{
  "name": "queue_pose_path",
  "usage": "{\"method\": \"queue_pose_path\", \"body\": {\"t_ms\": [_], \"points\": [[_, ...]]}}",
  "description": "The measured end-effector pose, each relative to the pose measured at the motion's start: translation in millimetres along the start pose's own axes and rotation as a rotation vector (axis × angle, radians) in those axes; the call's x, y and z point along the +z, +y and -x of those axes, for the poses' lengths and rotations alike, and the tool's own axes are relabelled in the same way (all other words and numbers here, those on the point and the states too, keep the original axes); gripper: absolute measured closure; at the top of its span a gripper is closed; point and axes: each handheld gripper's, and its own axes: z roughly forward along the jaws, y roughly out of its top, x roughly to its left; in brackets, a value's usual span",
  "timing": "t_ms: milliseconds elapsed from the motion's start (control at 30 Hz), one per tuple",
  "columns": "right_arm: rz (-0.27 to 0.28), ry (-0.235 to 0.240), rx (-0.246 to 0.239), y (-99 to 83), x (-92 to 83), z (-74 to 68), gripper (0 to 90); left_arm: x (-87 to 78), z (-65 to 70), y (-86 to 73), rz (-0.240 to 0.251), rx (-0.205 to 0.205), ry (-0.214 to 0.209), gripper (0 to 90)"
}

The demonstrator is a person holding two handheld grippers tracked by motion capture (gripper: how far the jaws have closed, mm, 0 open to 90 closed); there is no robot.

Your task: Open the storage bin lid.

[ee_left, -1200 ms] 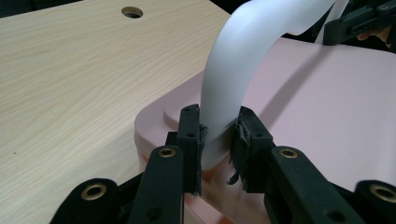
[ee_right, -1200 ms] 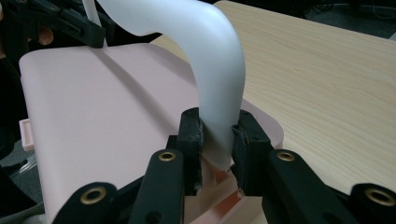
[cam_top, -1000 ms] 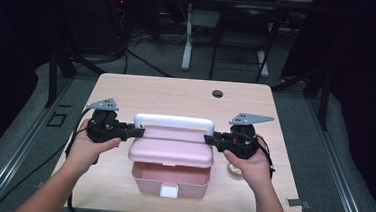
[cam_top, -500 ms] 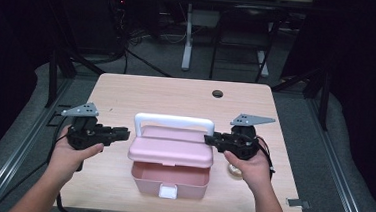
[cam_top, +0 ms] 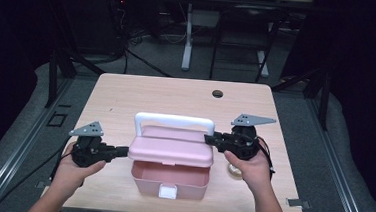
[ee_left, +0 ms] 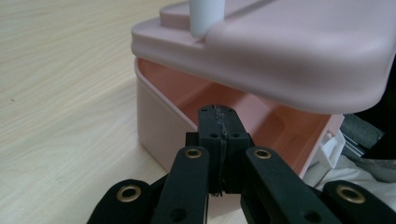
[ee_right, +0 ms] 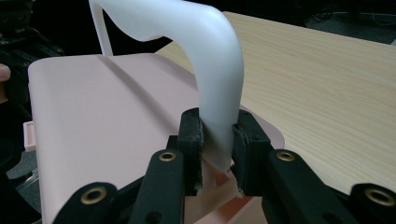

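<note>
High view: pink box (cam_top: 169,179) is sitting near the table's (cam_top: 177,92) front edge, w/ lots of bare wood behind it & some to each side. Lid (cam_top: 171,150) is hanging raised over the base; inside is looking empty as far as visible. Right gripper (cam_top: 214,139) is grasping the white handle (ee_right: 212,88) at its right leg. Left gripper (cam_top: 121,152), jaws having just closed & clenched on nothing, is pointing just under the lid's left edge.

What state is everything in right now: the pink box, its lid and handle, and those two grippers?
Box: open, inside looks empty.
Lid: raised, partly open.
Handle: upright, clamped.
Left gripper: shut on nothing, jaws just closed, below lid edge.
Right gripper: shut on handle.
</note>
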Motion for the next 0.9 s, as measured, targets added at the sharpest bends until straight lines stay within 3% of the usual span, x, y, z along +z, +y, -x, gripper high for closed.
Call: {"method": "queue_pose_path", "body": {"t_ms": [533,900], "points": [[-0.003,-0.002,-0.001,-1.6,0.7,0.0,74.6,20.9,18.2,9.6,-0.035,0.051,-0.073,89.8],[-0.002,0.001,0.003,-2.2,1.0,1.0,74.5,16.5,23.3,10.0,-0.031,0.066,-0.081,89.8]]}}
